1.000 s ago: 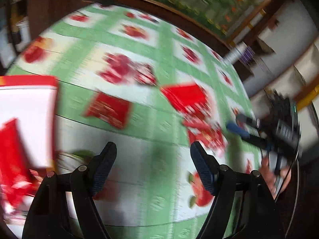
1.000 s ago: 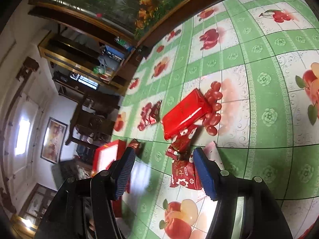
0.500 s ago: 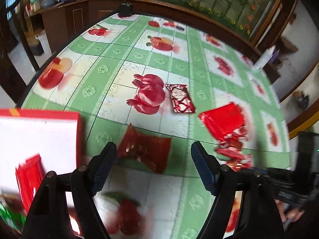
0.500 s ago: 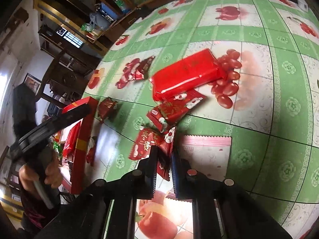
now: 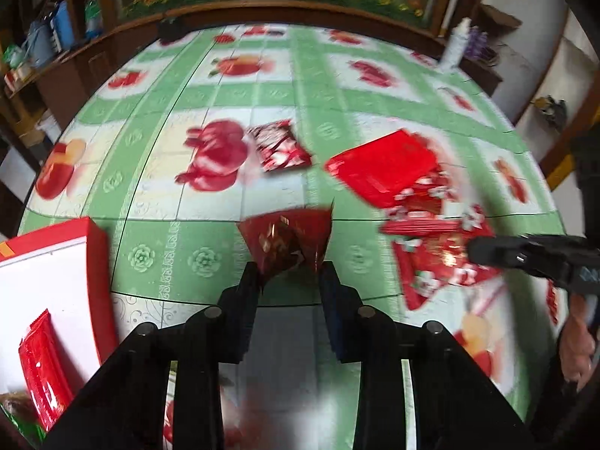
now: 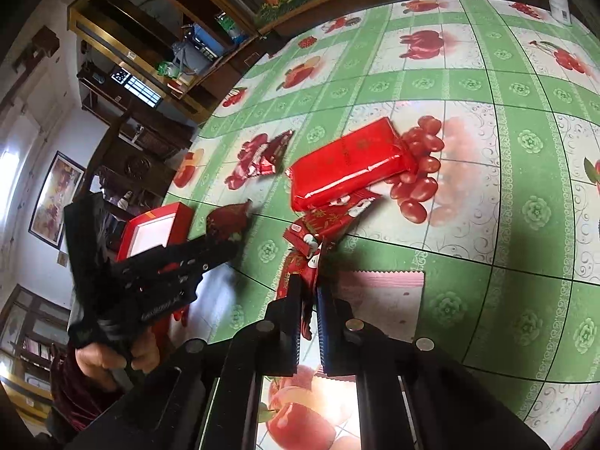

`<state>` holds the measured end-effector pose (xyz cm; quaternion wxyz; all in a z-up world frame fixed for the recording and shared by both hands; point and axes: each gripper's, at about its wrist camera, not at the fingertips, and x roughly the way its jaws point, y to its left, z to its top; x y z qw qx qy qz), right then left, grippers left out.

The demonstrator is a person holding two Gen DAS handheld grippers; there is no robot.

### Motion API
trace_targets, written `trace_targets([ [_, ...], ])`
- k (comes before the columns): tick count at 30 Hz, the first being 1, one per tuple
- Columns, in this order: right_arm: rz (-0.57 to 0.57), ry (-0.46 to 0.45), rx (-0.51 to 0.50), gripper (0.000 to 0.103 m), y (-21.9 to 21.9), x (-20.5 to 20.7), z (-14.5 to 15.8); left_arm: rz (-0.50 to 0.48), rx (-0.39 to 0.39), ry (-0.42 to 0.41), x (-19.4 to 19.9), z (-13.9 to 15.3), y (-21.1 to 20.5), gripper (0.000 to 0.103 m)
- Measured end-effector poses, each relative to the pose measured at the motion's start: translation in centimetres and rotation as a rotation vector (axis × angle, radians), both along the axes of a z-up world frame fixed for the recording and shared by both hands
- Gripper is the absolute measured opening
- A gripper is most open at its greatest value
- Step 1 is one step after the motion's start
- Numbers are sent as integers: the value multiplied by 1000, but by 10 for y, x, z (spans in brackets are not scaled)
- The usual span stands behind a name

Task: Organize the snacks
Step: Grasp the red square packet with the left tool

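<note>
My left gripper [image 5: 288,275] is shut on a dark red foil snack packet [image 5: 288,242], also seen in the right wrist view [image 6: 228,221]. My right gripper [image 6: 308,292] is shut on a small red snack packet [image 6: 300,272] at the near end of a pile. A large red wrapped pack [image 6: 348,165] lies behind that pile and shows in the left wrist view [image 5: 382,167]. A red and white packet [image 5: 279,146] lies further back. The red box with white inside [image 5: 48,285] holds a red packet [image 5: 41,367] at the left.
A pink flat sachet [image 6: 386,292] lies just right of my right gripper. The table wears a green and white fruit-print cloth [image 6: 487,86]. A white bottle [image 5: 455,43] stands at the far edge. Dark wooden cabinets ring the room.
My left gripper has moved in and closed on the dark red foil packet. My right gripper stays shut on the small red packet, now lifted slightly.
</note>
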<state>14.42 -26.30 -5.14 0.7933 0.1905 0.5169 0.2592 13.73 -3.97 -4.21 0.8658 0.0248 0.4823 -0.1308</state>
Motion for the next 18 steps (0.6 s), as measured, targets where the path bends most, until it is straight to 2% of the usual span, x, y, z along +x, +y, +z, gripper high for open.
trace_targets([
  [1,0,-7,10,7,-1,-1,2,-21,-3,-10,-3,2,-1,16],
  [2,2,-13,18,7,-2,-2,4,-44,-9,-2,-4,3,-2,0],
  [6,1,-31,32,7,-2,-4,9,-45,-26,17,-3,4,2,0],
  [10,-21,-13,35,7,-7,-3,7,2,-44,7,0,15,11,2],
  [11,-20,-10,35,7,-7,-4,7,17,-37,-4,6,20,14,8],
  [13,-15,-1,30,7,-5,-3,5,46,1,-37,16,29,16,30],
  [14,-9,7,28,7,-3,-3,4,71,31,-59,25,35,18,58],
  [15,-5,14,24,7,-2,-2,2,92,47,-73,31,38,20,79],
  [18,-8,37,19,10,0,0,-2,153,73,-77,51,39,20,82],
])
